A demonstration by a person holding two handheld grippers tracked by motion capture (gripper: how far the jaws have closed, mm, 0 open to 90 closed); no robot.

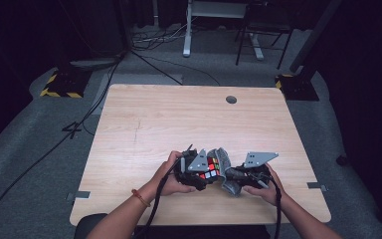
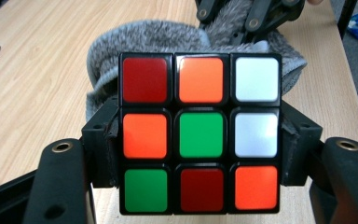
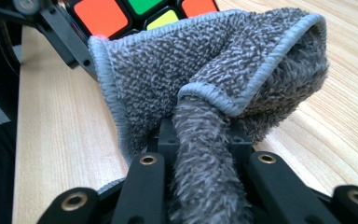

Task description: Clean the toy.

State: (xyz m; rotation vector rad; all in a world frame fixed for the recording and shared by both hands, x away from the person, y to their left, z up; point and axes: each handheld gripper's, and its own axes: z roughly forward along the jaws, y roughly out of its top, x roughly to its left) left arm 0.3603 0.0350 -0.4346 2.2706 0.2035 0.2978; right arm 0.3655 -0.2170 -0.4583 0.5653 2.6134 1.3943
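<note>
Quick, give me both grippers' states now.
Left gripper: shut on the cube, jaws pressing its two sides.
Right gripper: shut on the cloth, a bunched fold pinched between its jaws.

The cube [image 2: 199,133] has black edges, and its facing side reads red, orange, white along the top row, orange, green, white across the middle, green, dark red, orange at the bottom. Behind the cube sits a grey fuzzy cloth [image 3: 214,79] with a paler grey stitched hem. The surface [image 1: 179,119] under the cube is pale wood grain. Both claws are black
</note>
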